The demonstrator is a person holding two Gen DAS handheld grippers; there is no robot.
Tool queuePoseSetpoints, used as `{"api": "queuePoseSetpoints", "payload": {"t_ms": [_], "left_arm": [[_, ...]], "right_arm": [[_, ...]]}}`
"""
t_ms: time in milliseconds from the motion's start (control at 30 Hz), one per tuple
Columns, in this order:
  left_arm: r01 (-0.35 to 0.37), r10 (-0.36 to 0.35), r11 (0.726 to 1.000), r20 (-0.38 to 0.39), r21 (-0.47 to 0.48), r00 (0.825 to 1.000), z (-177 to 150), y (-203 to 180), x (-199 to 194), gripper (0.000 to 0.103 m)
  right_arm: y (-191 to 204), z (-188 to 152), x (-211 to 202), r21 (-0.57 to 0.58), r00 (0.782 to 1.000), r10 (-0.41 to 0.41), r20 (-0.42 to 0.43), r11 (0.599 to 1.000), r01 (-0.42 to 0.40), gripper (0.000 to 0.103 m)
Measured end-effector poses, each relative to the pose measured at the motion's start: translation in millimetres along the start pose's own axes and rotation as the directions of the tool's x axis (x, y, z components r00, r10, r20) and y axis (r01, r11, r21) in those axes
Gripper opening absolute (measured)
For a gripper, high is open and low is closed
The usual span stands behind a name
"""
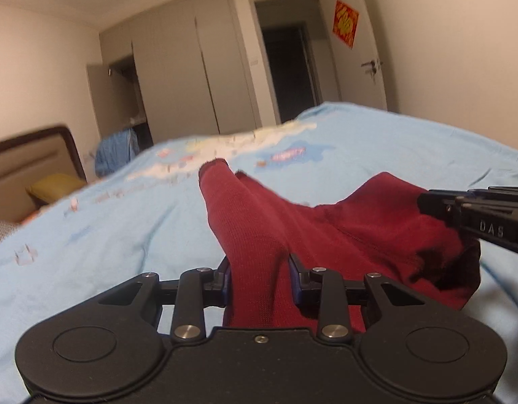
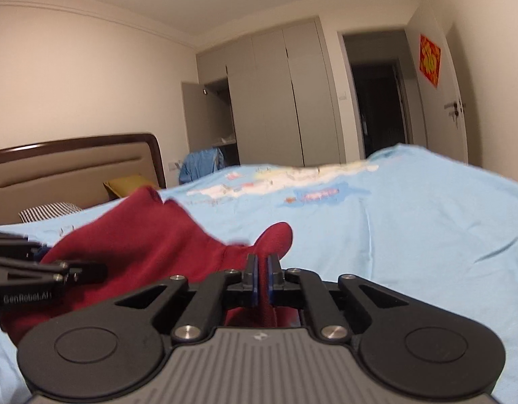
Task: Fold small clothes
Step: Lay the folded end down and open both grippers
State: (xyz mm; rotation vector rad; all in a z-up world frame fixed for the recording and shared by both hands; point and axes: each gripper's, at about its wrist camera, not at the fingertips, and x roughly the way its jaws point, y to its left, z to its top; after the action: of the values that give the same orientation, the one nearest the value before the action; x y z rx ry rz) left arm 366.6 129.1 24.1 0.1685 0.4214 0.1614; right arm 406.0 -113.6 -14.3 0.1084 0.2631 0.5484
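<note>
The red garment (image 1: pixel 259 235) lies spread on the light blue bedsheet (image 1: pixel 107 235), stretched between the two tongs. The left tongs (image 1: pixel 260 279) stand apart with a band of the red cloth running between their fingers, though whether the pads press it I cannot tell. The right tongs (image 2: pixel 261 277) are drawn together and clamped on a thin fold at the garment's other edge, its rounded end poking out just past the fingertips
</note>
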Motion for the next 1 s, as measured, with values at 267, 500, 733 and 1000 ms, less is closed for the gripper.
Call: {"api": "queuePoseSetpoints", "payload": {"t_ms": [267, 500, 733, 1000], "left_arm": [[0.011, -0.021, 0.993, -0.091, -0.114, 0.996, -26.8, 25.3, 22.2, 0.037], [0.010, -0.028, 0.987, -0.112, -0.160, 0.993, -26.8, 27.0, 33.2, 0.043], [0.009, -0.039, 0.977, -0.142, -0.211, 0.989, -21.9, 36.7, 36.2, 0.055], [-0.005, -0.024, 0.978, -0.138, -0.208, 0.990, -12.6, 35.7, 19.1, 0.087]], "right_arm": [[-25.1, -25.8, 11.3, 0.087, 0.997, -0.014, -0.069, 0.996, 0.020, 0.008], [-35.5, -28.5, 13.3, 0.123, 0.997, -0.015, -0.081, 0.992, 0.025, 0.014], [-33.7, -28.5, 10.9, 0.128, 0.996, -0.031, -0.081, 0.991, 0.041, 0.025], [-26.4, -22.7, 0.1, 0.093, 0.994, -0.080, -0.072, 0.992, 0.086, 0.056]]}}
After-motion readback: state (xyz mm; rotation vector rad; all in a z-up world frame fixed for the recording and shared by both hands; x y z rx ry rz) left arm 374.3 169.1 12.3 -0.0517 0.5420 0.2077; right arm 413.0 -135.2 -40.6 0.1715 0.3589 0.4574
